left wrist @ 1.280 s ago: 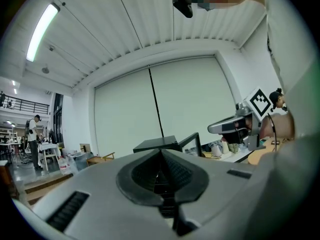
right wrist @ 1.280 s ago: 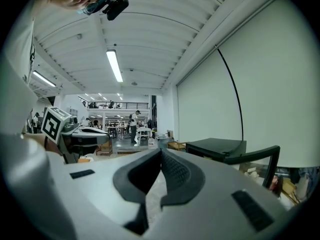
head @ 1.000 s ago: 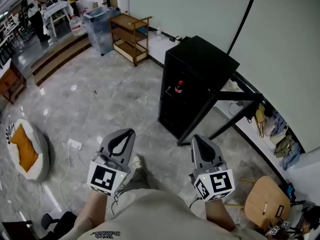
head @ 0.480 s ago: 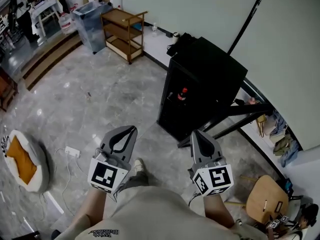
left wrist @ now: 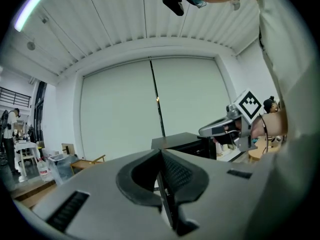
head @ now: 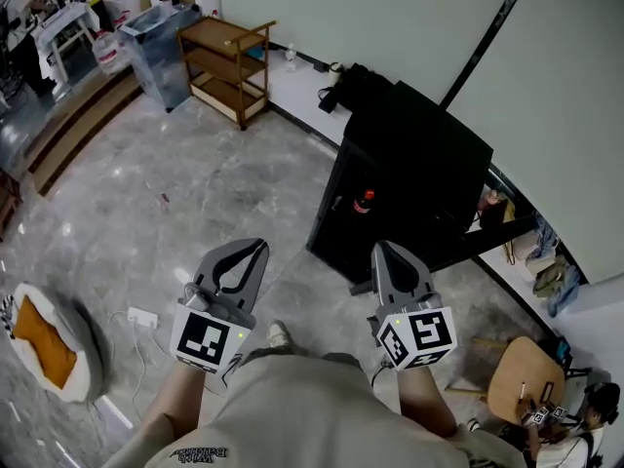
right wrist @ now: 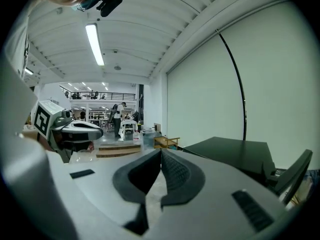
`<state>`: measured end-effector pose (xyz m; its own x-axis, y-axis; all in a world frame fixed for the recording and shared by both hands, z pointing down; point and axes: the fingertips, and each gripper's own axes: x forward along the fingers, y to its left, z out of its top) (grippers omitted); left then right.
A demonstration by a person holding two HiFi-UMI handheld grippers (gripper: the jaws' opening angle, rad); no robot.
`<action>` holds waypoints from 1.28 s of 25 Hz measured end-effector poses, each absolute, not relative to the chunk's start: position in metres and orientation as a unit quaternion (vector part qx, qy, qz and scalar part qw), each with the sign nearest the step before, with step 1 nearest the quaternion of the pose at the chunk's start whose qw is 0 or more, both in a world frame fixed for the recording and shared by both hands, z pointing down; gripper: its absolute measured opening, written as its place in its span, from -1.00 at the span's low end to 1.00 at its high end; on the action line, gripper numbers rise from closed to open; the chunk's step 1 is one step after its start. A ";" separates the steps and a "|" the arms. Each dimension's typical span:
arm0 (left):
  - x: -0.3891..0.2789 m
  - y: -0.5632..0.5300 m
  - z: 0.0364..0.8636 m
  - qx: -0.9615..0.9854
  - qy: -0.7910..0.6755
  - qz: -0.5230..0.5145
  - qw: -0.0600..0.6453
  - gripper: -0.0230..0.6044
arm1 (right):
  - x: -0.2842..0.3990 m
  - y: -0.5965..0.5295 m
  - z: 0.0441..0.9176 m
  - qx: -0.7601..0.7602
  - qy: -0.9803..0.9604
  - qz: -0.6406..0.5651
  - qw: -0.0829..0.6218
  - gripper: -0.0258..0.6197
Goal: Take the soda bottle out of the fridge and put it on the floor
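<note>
A soda bottle [head: 363, 203] with a red cap and label stands behind the glass door of a small black fridge [head: 419, 154] against the wall. My left gripper [head: 255, 247] and right gripper [head: 386, 249] are held side by side in front of me, both short of the fridge. Each has its jaws pressed together with nothing between them. In the left gripper view the fridge [left wrist: 180, 141] shows past the shut left gripper [left wrist: 161, 151], with the other gripper to the right. In the right gripper view the fridge top [right wrist: 230, 151] lies right of the right gripper [right wrist: 161, 151].
A wooden shelf cart [head: 226, 66] and a clear bin [head: 156, 42] stand along the back wall. A black metal frame [head: 497, 232] and a round wooden stool [head: 522, 383] are right of the fridge. A cushion [head: 39, 344] and a power strip [head: 141, 317] lie on the marble floor at left.
I have walked closer to the fridge: it and the bottle have grown larger and slid toward the middle of the head view. Both grippers stay shut and side by side.
</note>
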<state>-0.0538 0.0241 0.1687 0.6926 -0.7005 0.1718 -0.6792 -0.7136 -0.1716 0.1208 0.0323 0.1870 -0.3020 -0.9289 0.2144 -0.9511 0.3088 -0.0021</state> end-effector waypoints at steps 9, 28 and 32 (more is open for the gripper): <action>-0.047 -0.033 0.176 -0.922 0.374 -0.102 0.025 -0.90 | 0.134 -0.023 0.193 0.601 -0.792 0.057 0.093 -0.93; 0.058 -0.114 0.208 -0.926 0.361 -0.102 0.024 -0.90 | 0.194 -0.122 0.288 0.568 -0.805 0.132 0.109 -0.90; 0.065 -0.134 0.227 -0.927 0.362 -0.095 -0.005 -0.90 | 0.201 -0.142 0.327 0.565 -0.801 0.146 0.135 -0.55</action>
<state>0.0654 -0.1341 0.2270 0.7203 -0.6698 0.1801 -0.6719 -0.7383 -0.0586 0.2005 -0.1421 0.3269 -0.3246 -0.8657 0.3810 -0.9445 0.3181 -0.0819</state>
